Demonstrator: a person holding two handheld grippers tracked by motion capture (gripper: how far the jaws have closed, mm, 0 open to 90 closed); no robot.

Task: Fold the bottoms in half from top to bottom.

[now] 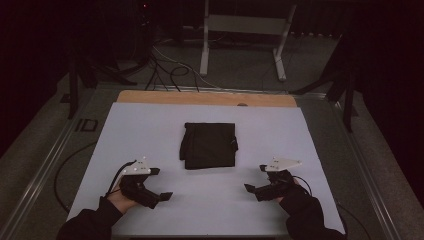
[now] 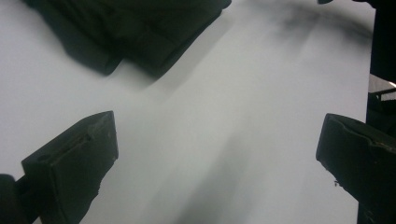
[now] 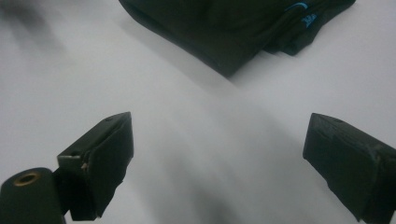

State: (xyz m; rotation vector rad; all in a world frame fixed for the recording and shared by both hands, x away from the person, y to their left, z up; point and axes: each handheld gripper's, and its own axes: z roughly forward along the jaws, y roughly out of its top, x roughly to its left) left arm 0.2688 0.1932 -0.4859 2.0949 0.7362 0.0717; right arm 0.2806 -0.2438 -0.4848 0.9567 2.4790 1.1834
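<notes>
At the middle of the white sheet [image 1: 150, 130] that covers the table lies a black garment [image 1: 208, 145], folded into a compact, roughly square bundle with layered edges stacked at its near side. Its placement dead centre reads as deliberate: it sits equally within reach of both hands, with bare sheet all around so either tool can come at an edge without obstruction. From the right gripper view a small blue tag or print [image 3: 303, 13] shows near one corner of the fabric, and the folded layers look thick and soft there.

Nearer the person, the left gripper [image 1: 162, 184] hovers low over the sheet to the left of the bundle and short of it, jaws spread wide with nothing between them; its own camera looks past both black jaws at the cloth's near corner. The right gripper [image 1: 254, 179] mirrors it on the other side, jaws likewise parted and empty, angled inward toward the garment. Both stand apart from the fabric, not touching it. That symmetric, open-jawed stance suggests a two-handed approach, each tool ready to take one near corner of the cloth.

Beyond the sheet, a strip of bare wooden tabletop [image 1: 205, 98] shows at the far edge, with cables [image 1: 170, 67] and a white stand [image 1: 245, 35] on the dim floor behind.
</notes>
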